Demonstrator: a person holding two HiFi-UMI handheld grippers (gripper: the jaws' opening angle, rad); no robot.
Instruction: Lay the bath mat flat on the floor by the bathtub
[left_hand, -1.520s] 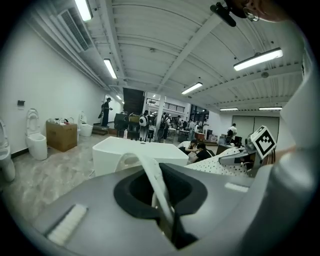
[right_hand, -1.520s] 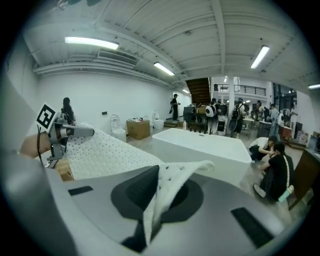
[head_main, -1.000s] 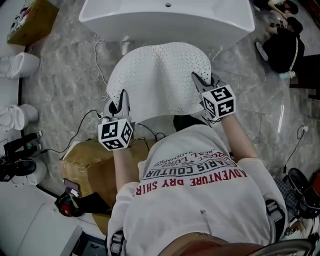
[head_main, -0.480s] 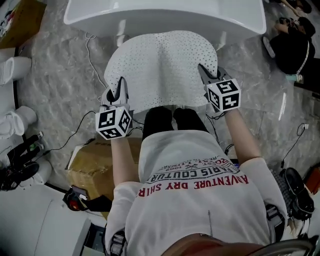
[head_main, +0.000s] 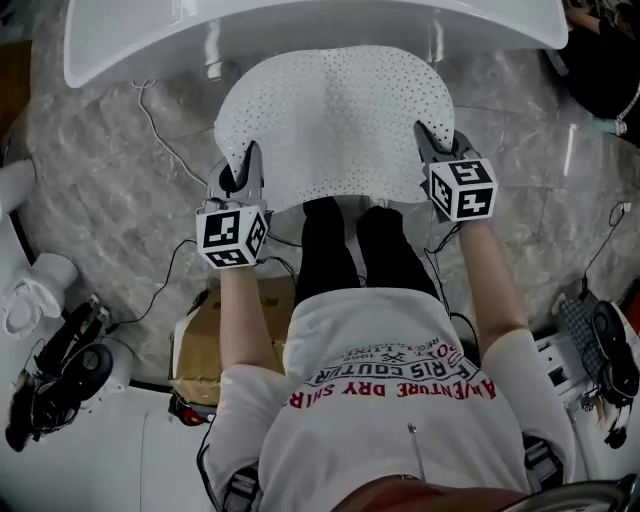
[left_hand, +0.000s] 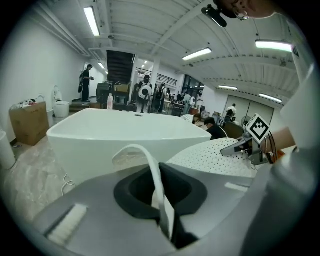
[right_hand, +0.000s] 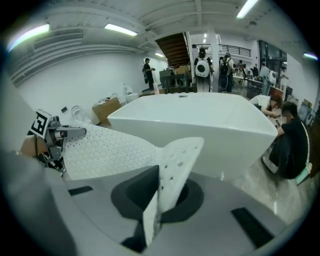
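Marble floor (head_main: 110, 190) beside the bathtub (head_main: 300, 30): bath mat (head_main: 335, 120) hung spread just in front of the tub, near corners pinched tight in left gripper (head_main: 245, 172) and right gripper (head_main: 430, 142), so lowering it flat and letting go looked outstanding.

We reach our left forearm (head_main: 243, 325) and right forearm (head_main: 490, 280) forward, bare. The left tool (head_main: 249, 160), middle left of the frame, and the right tool (head_main: 428, 140), middle right, angle downward, jaws pinched tight on the bath mat (head_main: 335, 120) edges.
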